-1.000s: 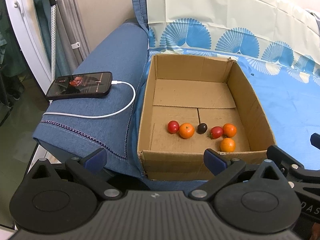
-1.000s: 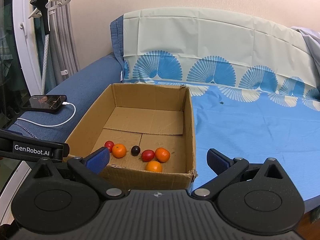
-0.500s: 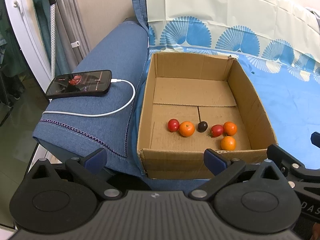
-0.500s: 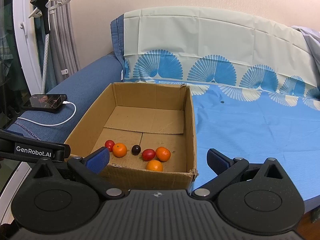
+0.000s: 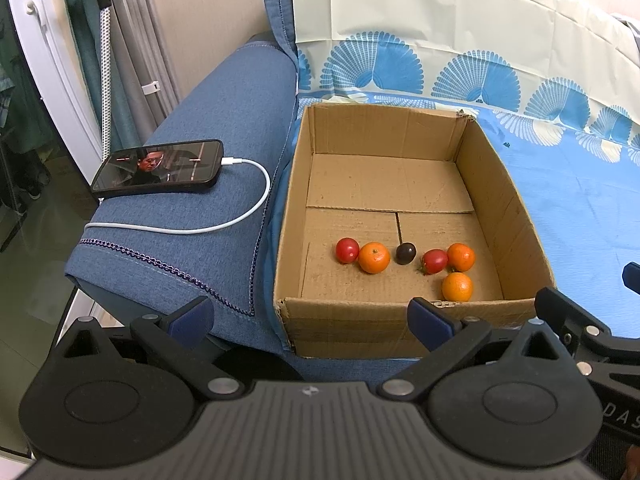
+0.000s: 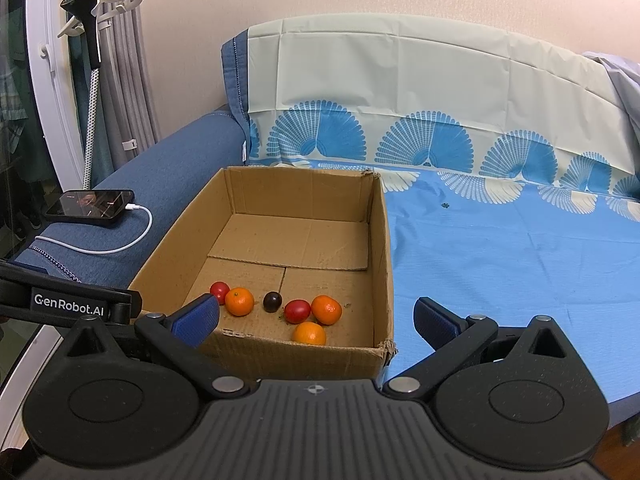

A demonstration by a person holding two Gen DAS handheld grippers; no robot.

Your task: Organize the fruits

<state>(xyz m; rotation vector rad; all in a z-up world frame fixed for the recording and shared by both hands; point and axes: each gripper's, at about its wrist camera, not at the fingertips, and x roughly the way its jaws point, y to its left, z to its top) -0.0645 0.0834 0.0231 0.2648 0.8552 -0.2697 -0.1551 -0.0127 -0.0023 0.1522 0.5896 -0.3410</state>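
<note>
Both our grippers hang spread and empty in front of the fruit box.

Our left gripper has its fingers wide apart, holding nothing, just short of the near wall of the cardboard box; our right gripper is likewise spread and bare, level with the box's near right corner. Inside, close to the near wall, lie three oranges, two red tomatoes and a dark plum, some touching each other. We judge the risks thus: round fruit may roll off when a pad nudges it, touching neighbours may get pinched together, and a low finger may catch the wall and shove the box along the blue sofa cover.
</note>
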